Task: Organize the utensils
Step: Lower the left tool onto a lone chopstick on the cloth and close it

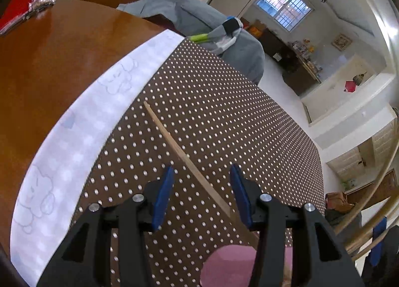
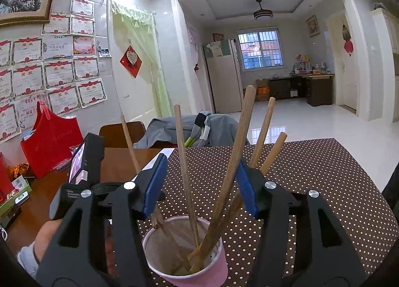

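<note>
Now we see our left gripper [image 1: 202, 187] with its blue pads apart and nothing between them. One thin wooden stick [image 1: 185, 157] lies flat on the brown cloth with white dots [image 1: 224, 102], away from the cloth's edges. Our right gripper [image 2: 199, 182] is spread wide too, holding nothing. Under it stands a pink paper cup [image 2: 185, 252] with five long wooden sticks [image 2: 234, 160] leaning inside, near the cloth's close edge.
</note>
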A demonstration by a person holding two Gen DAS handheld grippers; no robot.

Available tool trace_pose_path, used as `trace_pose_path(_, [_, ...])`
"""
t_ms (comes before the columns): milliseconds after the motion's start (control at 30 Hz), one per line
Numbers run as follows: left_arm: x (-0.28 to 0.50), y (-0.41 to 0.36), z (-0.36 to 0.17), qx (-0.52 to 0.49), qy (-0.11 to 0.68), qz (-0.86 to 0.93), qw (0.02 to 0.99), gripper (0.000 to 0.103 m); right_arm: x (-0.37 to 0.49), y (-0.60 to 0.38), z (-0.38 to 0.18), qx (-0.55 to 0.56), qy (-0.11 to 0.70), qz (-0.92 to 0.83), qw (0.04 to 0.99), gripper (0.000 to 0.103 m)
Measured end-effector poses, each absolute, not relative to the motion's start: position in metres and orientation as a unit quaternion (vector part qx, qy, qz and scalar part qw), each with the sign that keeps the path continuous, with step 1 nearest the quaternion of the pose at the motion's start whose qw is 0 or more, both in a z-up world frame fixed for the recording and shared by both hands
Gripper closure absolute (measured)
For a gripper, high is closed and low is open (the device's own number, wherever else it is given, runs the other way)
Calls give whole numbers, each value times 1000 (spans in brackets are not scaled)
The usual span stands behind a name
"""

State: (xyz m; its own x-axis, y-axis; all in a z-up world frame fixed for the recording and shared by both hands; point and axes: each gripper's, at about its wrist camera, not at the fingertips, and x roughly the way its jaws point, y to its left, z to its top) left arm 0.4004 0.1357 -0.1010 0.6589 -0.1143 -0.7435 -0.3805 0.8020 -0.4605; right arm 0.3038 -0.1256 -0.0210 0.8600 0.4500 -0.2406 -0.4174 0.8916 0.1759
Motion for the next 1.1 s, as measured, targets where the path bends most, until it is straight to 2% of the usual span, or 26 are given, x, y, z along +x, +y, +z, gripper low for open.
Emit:
trace_pose_path(33, [400,136,-101,-302,404,77,860,73,304,-126,-21,59,139,226,962,48])
trace_pose_path(67, [401,136,-101,-297,407,75,861,84,304,-126,-21,61,139,227,962,48])
trace_pose_path(200, [402,138,-100,-299,408,70,860,87,303,-126,-21,65,142,228,961,47])
trace_pose_path(233, [400,138,-100,-297,407,69,861,91,303,-126,-20,65,142,227,961,47])
trace_pose_path(267, [399,138,-98,-295,405,67,863,103,302,-127,-21,65,142,227,961,47])
trace_pose_path(533, [367,132,-77,-281,352,45,892,103,293,-128,-18,56,144,223,963,46])
trace_pose_path(633, [366,134,-74,-257,365,58,893,102,291,-127,-18,52,152,223,961,42])
trace_pose_path(700, [373,134,-79,-235,407,44,882,89,288,-125,-17,44,154,221,962,41])
trace_pose_path(733, [374,134,-82,-229,417,41,879,74,287,-124,-17,41,155,220,962,41])
trace_pose_path(933, [382,125,-98,-171,459,20,871,73,290,-126,-16,46,157,212,964,41])
trace_pose_path(1033, [384,116,-104,-140,462,18,876,73,280,-135,-6,55,123,207,969,41])
trace_pose_path(1100, [381,113,-102,-137,450,10,882,73,270,-149,4,67,96,196,974,36])
